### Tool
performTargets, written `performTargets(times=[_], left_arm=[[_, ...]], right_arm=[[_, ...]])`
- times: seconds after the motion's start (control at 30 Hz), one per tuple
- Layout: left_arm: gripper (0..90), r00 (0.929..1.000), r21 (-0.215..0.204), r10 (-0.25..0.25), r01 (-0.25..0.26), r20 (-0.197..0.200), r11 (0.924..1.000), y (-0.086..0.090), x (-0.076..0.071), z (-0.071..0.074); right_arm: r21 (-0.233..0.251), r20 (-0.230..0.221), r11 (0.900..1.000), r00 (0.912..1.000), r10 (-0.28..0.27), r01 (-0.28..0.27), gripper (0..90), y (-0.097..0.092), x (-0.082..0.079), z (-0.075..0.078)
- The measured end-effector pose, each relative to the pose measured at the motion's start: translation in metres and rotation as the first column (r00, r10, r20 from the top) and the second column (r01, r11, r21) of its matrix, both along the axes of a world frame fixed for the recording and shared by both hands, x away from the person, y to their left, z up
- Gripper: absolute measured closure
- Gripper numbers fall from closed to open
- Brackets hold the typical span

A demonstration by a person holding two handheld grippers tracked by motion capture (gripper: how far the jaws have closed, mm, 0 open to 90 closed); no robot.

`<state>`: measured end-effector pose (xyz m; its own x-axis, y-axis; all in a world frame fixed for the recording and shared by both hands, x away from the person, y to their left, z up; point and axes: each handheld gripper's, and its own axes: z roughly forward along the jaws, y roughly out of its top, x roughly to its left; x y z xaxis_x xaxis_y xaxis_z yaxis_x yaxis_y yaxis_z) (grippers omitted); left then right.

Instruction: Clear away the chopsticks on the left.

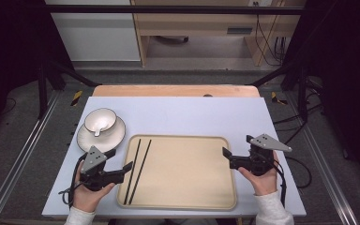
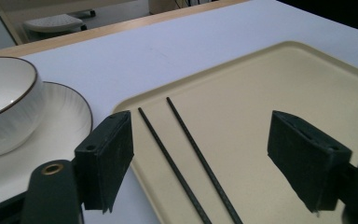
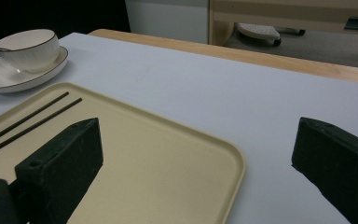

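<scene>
Item: pair of black chopsticks (image 1: pixel 138 171), lying side by side and slightly apart on the left part of a beige tray (image 1: pixel 187 197), their long axis running from the tray's near edge away toward its far edge, leaning a little to the right as it recedes. Holder nearest: the left gripper (image 1: pixel 123 159), which is hovering at the tray's left rim with its jaws standing wide apart and nothing between them; in the left gripper view the chopsticks (image 2: pixel 186 158) are lying inside the gap between the jaws, closer to the left jaw, and are running almost along the gripper's own line of sight rather than across it. Judgement: the sticks are sitting just to the right of and ahead of this gripper, so the reach is looking short, but the jaws would close across the narrow width of the sticks only if the hand keeps this heading. Second holder: the right gripper (image 1: pixel 226 157), hovering over the tray's right rim, jaws likewise spread and empty, well apart from the sticks with the tray's bare middle between. In the right gripper view the chopsticks (image 3: pixel 30 122) are showing far off at the left. Also on the table (image 1: pixel 192 115): a white bowl (image 1: pixel 100 120) with a spoon (image 1: pixel 98 129) standing on a saucer (image 1: pixel 113 137), beyond the left gripper.
</scene>
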<state>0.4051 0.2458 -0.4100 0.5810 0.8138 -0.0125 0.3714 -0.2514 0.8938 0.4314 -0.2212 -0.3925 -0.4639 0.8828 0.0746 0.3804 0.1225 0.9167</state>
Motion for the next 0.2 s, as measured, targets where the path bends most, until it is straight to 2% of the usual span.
performTargets(times=[0.1,0.2], left_arm=[[20.4,0.9997,-0.024,0.023,-0.023,-0.005,0.9994,0.009,-0.001,-0.002],[19.8,0.9991,-0.03,0.041,-0.042,-0.013,0.9987,0.015,-0.002,-0.005]], right_arm=[[0.002,-0.003,1.0,1.0,0.001,-0.001,2.1,-0.001,0.0,0.0],[0.003,-0.003,1.0,1.0,0.0,0.0,2.1,-0.001,0.001,-0.001]])
